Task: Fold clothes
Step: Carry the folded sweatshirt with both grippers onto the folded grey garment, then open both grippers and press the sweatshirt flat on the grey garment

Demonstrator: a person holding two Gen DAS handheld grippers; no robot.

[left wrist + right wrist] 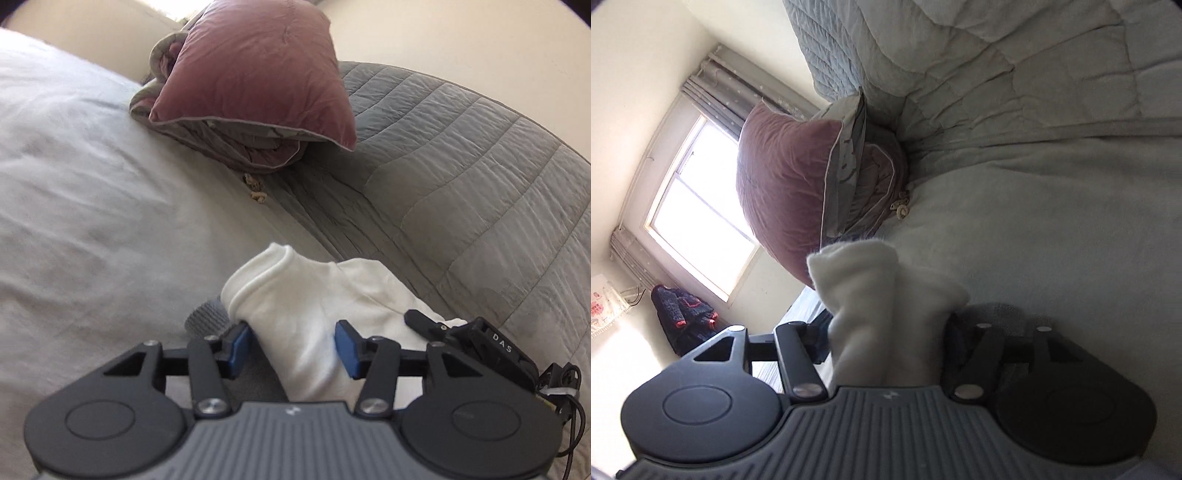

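**Garment.** White garment (295, 295): soft, thick knit, matte, with a rolled, rounded hem at its top edge. Located low and centre in both views, lying between the fingers of both grippers. Bunched into plump folds in the right wrist view, with a fuzzy nap along the upper edge.

**Left gripper** (293, 349). Black linkage arms with metal pivot screws, on a ribbed grey housing. Flat blue rectangular pads (240, 349) set apart, released. Cloth passes between them; left pad just beside the fold, right pad overlapping its edge, no visible squeeze.

**Right gripper** (886, 343). Same build. Cloth fills the whole gap between the fingers and hides the pads; cannot tell whether clamped or released.

**Surroundings.**
- Sheet (92, 184): pale, smooth, lightly creased; left half of the left wrist view.
- Quilt (461, 166): grey, stitched in long padded channels, wrinkled; right half.
- Folded duvet (258, 74): dusty pink, puffy, grey piping on the seams, grey lining showing at the folds; upper centre, resting where sheet and quilt meet.
- Grey ribbed knit piece (207, 317): just left of the white garment, partly beneath it.
- Small beige lump (256, 192): below the duvet; too small to identify.
- Window (701, 206): bright, at left of the right wrist view, with a grey pleated curtain (738, 92) above.
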